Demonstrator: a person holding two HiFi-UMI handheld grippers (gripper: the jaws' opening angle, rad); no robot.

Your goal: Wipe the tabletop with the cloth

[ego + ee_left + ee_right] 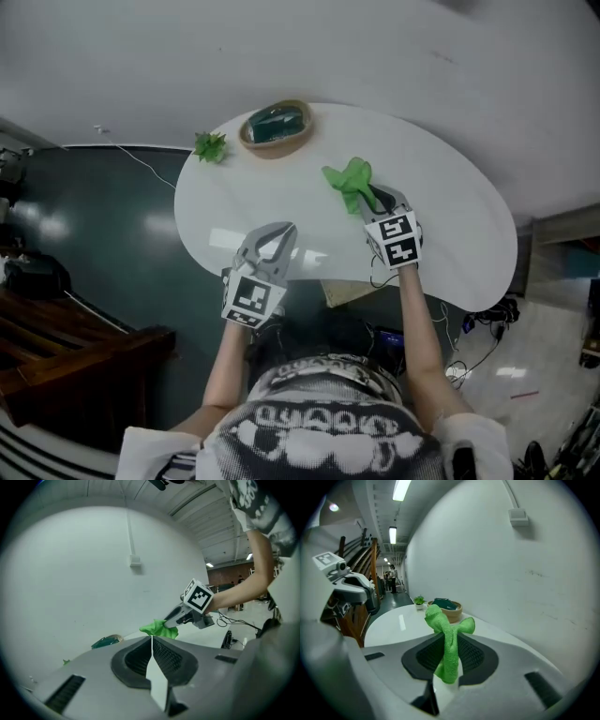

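A bright green cloth (349, 181) hangs bunched in my right gripper (367, 199), which is shut on it above the right middle of the white oval tabletop (450, 216). In the right gripper view the cloth (447, 644) is pinched between the jaws and stands up in a knot. My left gripper (284, 232) hovers over the table's near edge, shut with nothing in it. The left gripper view shows its jaws (151, 641) meeting, with the cloth (159, 628) and the right gripper (176, 618) beyond them.
A wooden bowl (276, 127) holding something dark green sits at the table's far edge by the white wall. A small green plant (210, 145) stands left of it. Dark floor and wooden steps (56, 347) lie to the left. Cables (478, 328) trail on the floor at right.
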